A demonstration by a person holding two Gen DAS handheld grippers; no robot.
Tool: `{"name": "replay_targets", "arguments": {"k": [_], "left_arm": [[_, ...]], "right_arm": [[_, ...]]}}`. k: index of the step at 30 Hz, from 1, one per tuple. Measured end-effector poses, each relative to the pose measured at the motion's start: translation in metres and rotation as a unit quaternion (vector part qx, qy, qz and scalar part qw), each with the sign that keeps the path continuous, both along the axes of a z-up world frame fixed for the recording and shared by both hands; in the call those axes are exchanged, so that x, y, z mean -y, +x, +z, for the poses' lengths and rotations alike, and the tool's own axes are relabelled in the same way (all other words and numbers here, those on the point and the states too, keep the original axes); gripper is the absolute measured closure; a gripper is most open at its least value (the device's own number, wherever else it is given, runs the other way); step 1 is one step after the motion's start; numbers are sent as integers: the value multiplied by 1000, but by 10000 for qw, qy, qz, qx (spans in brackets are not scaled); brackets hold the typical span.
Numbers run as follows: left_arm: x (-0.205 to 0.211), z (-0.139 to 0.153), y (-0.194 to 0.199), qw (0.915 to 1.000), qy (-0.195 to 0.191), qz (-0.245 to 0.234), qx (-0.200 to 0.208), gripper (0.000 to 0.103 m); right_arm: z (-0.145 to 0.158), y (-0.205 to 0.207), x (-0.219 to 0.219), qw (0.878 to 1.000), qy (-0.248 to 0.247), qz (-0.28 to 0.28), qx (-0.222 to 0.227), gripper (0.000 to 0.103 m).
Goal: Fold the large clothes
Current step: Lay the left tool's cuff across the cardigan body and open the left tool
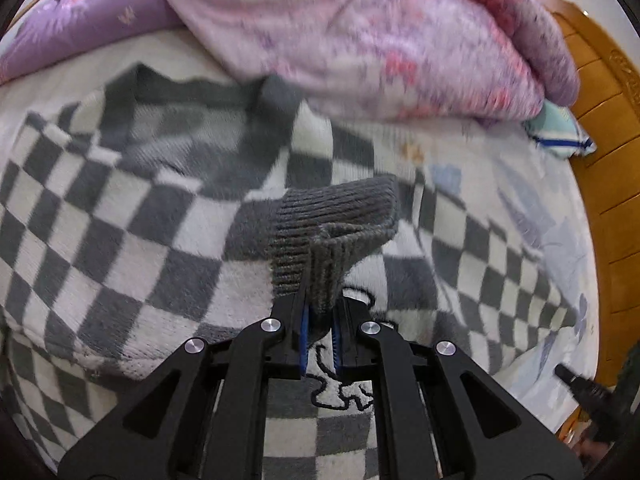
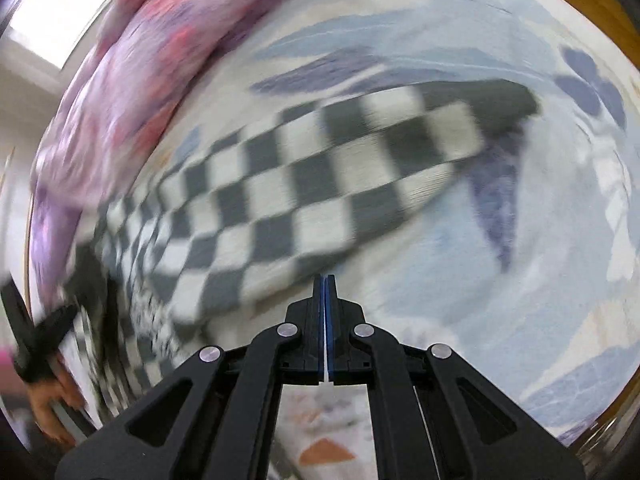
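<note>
Both views are smeared by motion, the right wrist view most of all, so fine detail on the fabrics is hard to read. The checkered sweater (image 1: 132, 216), grey and white, lies spread on the bed (image 1: 532, 216) over a pale sheet with blue leaf prints; its lower part is cut off behind the left gripper (image 1: 320, 320), and its neckline edge runs under a pink floral quilt (image 1: 360, 40) heaped at the far side. The left gripper points forward over the sweater's body, its jaws clamped on the ribbed grey cuff (image 1: 332, 220) of one sleeve, which stands up bunched just above the fingertips. An outlined cartoon patch on the sweater shows partly between the gripper's arms. In the right wrist view the right gripper (image 2: 325, 312) has its jaws pressed together with nothing visible between them, tips just beside the lower edge of the other sleeve (image 2: 320, 184), which lies stretched flat across the sheet. A wooden bed frame (image 1: 600, 128) curves along the right edge, and a small folded cloth (image 1: 560, 128) sits beside the quilt.
</note>
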State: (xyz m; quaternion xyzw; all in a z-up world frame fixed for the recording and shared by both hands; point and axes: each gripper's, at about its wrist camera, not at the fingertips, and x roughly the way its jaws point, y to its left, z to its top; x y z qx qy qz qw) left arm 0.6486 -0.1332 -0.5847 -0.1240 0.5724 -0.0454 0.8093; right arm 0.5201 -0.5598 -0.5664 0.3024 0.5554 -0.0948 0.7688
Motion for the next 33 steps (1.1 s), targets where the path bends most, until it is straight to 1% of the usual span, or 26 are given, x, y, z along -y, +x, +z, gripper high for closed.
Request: {"name": "replay_targets", "arguments": {"k": [1,2,3,5,6,7,8,10,12,13,14,15,17,19,20,22,23,24,25,26,27,28,29,30,31,33], "left_arm": [[4,-4,0,10000,54,-53,-10,94],[8,-8,-2,9998,177,-132,-13,94],[14,-14,-1,9992,321,-237,-91,94],[16,-23,-1,9990,257,-241,-272,85],[16,-28,1,9988,111,-238,-423,77],[17,-29,2,9984,-4,-271,-504,72],[19,-27,2,9982,-109,-321,-493,68],[20,-16,-1,9962,-596,-499,-397,51],[15,-1,-8,9916,-1122,-572,-288,48],[13,6,-12,9906,-1205,-614,-213,45],[11,11,-14,9907,-1191,-646,-157,45],[5,14,-18,9921,-1099,-599,-100,45],[-10,8,-19,9961,-808,-327,-161,45],[-25,-8,-16,9974,-601,-78,-396,45],[-30,-16,-13,9975,-503,-9,-487,45],[-34,-30,-9,9974,-270,36,-669,45],[-36,-39,-6,9966,-236,19,-791,45],[-36,-50,-4,9955,-264,-13,-909,45],[-34,-58,-1,9943,-205,-80,-1040,45],[-31,-63,1,9936,-110,-209,-1103,45],[-27,-65,2,9936,-21,-302,-1091,44],[-23,-67,3,9928,72,-408,-1122,44],[-19,-68,5,9915,215,-518,-1170,44],[-17,-69,5,9913,255,-539,-1178,44],[-18,-69,6,9911,250,-514,-1206,43],[-22,-68,7,9914,137,-440,-1223,43]], "right_arm": [[-2,0,8,9998,32,-180,21,102],[-7,-1,21,9988,183,-447,84,102],[-10,-4,31,9975,323,-612,141,99],[-20,-5,51,9911,645,-1145,219,98],[-23,-6,57,9875,790,-1340,263,98],[-27,-7,66,9833,917,-1540,317,98],[-30,-8,72,9793,1004,-1723,333,95],[-41,-6,83,9694,1204,-2114,338,90],[-50,-4,92,9597,1402,-2404,382,82],[-54,-3,98,9555,1490,-2519,381,79],[-59,-2,101,9506,1563,-2654,392,73],[-63,0,104,9467,1632,-2752,383,64],[-73,6,107,9429,1681,-2867,239,52],[-80,9,110,9410,1625,-2964,157,52],[-82,10,112,9396,1591,-3023,210,52],[-87,14,116,9373,1578,-3095,265,50],[-90,18,120,9357,1575,-3138,333,50],[-91,19,121,9352,1571,-3146,429,50],[-91,18,124,9349,1576,-3136,530,50],[-90,20,124,9351,1592,-3109,600,59],[-89,23,125,9352,1717,-3010,732,77],[-85,25,125,9359,1819,-2886,877,91],[-79,26,124,9399,1726,-2799,915,94],[-65,25,123,9467,1525,-2647,1018,94],[-51,22,120,9499,1402,-2566,1107,95],[-28,8,114,9511,1236,-2513,1301,95]]}}
